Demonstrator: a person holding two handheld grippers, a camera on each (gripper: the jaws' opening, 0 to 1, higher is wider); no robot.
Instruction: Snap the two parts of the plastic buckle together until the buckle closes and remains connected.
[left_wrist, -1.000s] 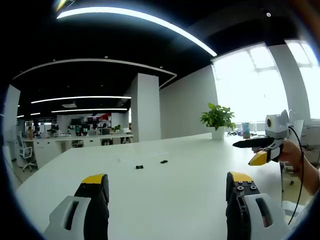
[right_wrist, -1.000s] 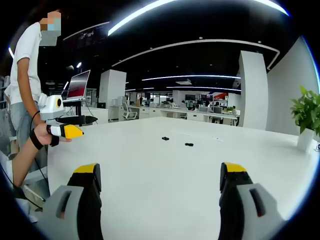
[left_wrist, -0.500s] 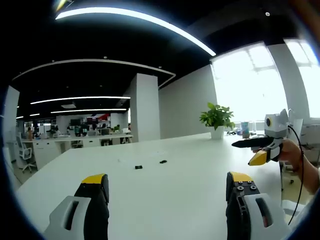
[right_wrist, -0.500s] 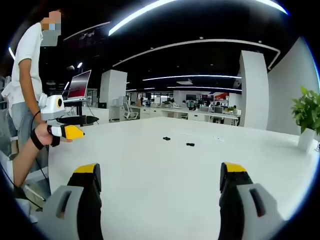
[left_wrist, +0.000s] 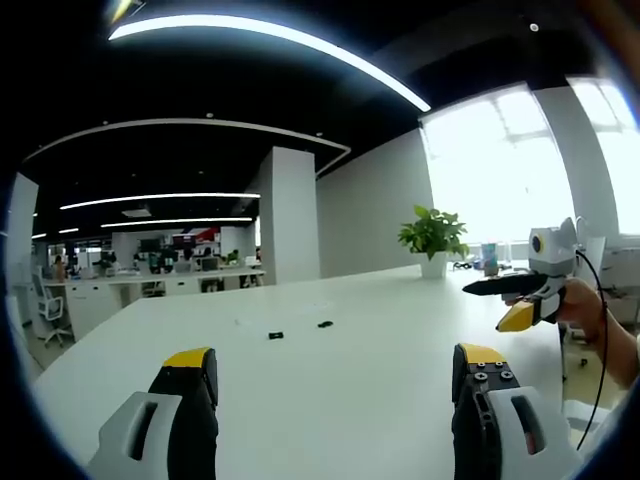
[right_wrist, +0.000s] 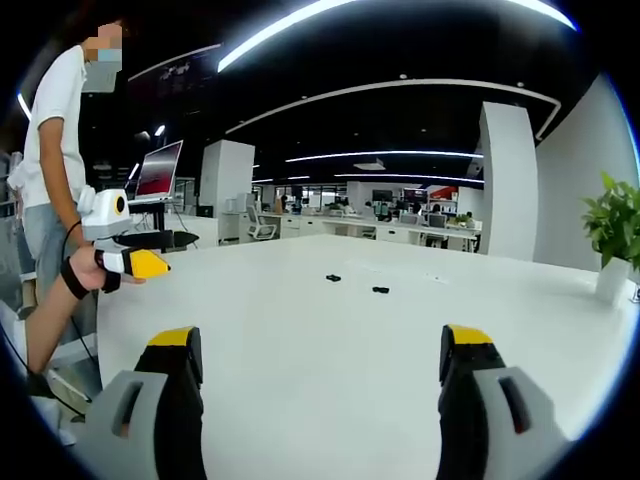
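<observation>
Two small black buckle parts lie apart on the white table (left_wrist: 330, 390), far ahead of both grippers: one buckle part (left_wrist: 276, 335) and the other buckle part (left_wrist: 325, 324) in the left gripper view, and the same pair, one buckle part (right_wrist: 333, 277) and the other (right_wrist: 380, 290), in the right gripper view. My left gripper (left_wrist: 330, 372) is open over the near table with nothing between its jaws. My right gripper (right_wrist: 322, 350) is likewise open and empty. The right gripper (left_wrist: 520, 300) shows at the right of the left gripper view; the left gripper (right_wrist: 140, 252) shows at the left of the right gripper view.
A potted plant (left_wrist: 434, 240) stands at the table's far edge, also seen as a plant (right_wrist: 612, 235) at the right. A person (right_wrist: 55, 190) stands by the table's left side. Office desks and chairs (left_wrist: 50, 305) lie beyond the table.
</observation>
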